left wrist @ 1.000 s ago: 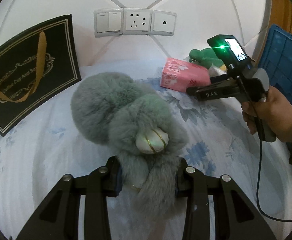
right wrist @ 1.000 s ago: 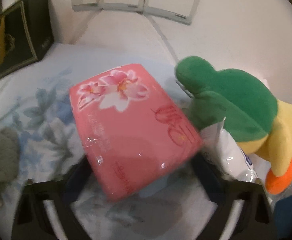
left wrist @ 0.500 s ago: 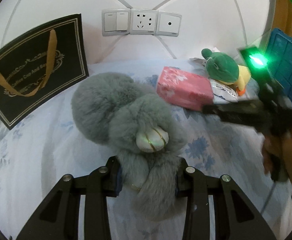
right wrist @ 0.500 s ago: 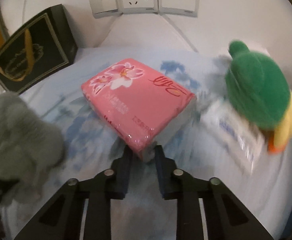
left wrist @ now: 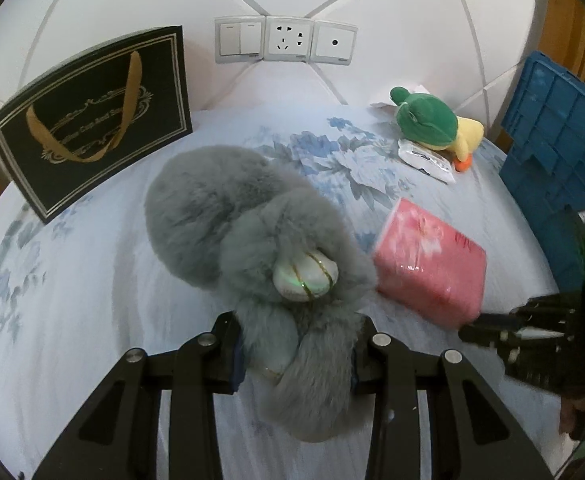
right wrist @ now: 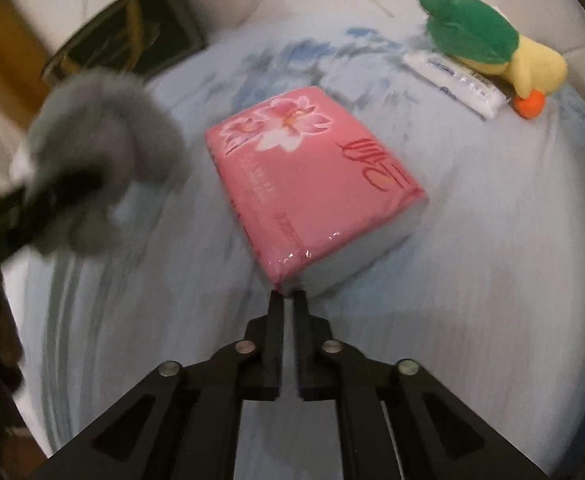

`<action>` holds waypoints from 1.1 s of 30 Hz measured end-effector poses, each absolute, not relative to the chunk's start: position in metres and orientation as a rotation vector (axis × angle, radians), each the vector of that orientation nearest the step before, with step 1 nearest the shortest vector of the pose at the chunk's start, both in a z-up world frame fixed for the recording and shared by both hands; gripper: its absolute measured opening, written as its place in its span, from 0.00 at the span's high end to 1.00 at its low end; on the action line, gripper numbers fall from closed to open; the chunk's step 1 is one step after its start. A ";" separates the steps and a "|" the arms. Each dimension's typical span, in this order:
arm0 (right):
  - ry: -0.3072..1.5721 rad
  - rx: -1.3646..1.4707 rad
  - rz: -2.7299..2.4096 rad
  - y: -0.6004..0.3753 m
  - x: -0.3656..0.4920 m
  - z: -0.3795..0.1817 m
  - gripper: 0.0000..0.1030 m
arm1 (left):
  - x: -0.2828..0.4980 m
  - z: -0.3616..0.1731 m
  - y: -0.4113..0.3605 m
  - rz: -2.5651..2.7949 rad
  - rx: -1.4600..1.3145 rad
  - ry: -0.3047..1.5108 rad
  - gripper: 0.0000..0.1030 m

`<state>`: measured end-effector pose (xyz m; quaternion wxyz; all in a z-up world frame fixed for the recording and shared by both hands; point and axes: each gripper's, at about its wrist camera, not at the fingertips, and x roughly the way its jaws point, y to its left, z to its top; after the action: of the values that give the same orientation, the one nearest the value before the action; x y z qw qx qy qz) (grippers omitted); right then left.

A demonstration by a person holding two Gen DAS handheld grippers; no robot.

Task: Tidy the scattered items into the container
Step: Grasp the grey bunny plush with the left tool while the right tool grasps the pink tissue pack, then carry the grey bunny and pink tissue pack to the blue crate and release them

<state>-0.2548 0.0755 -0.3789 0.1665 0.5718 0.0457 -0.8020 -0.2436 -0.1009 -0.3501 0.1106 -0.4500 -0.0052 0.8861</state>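
Left tongs (left wrist: 294, 354) clamped on grey fur pom-pom toy (left wrist: 252, 248), right tongs (right wrist: 287, 300) narrow, just opening, nothing between, pink tissue pack (right wrist: 312, 184) touching tips, green-hooded duck plush (right wrist: 488, 44) and wipes packet (right wrist: 456, 78) beyond, blue crate (left wrist: 560, 140) right, black gift bag (left wrist: 92, 120) lettering unreadable.

A white padded headboard (left wrist: 392, 12) with diagonal stitched seams fills the background. Three white wall plates (left wrist: 286, 42) are set side by side in the headboard: a rocker switch, a power socket, and a plate with one small round hole. Below the headboard spreads a pale bedsheet printed with blue-grey flowers (left wrist: 104, 280), lit softly and evenly. To the right of the headboard stands a strip of orange-brown wood (left wrist: 562, 24), partly visible.
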 end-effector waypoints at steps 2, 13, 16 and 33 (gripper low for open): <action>0.246 1.599 -2.315 0.079 -0.251 -0.371 0.05 | -0.238 -0.345 -0.103 2.604 -1.327 -0.011 0.66; 0.554 1.534 -2.128 0.030 -0.329 -0.389 0.01 | -0.216 -0.320 -0.119 2.630 -1.346 0.006 0.66; 0.492 1.601 -2.140 0.032 -0.333 -0.397 0.12 | -0.208 -0.314 -0.121 2.643 -1.346 0.005 0.66; 0.324 1.393 -2.353 0.073 -0.211 -0.211 0.15 | -0.132 -0.207 -0.114 2.722 -1.227 0.027 0.66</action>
<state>-0.2106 0.0727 -0.2113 0.1927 0.4965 0.1155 -0.8385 -0.1324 -0.1138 -0.2072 0.0779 -0.4096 0.0092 0.9089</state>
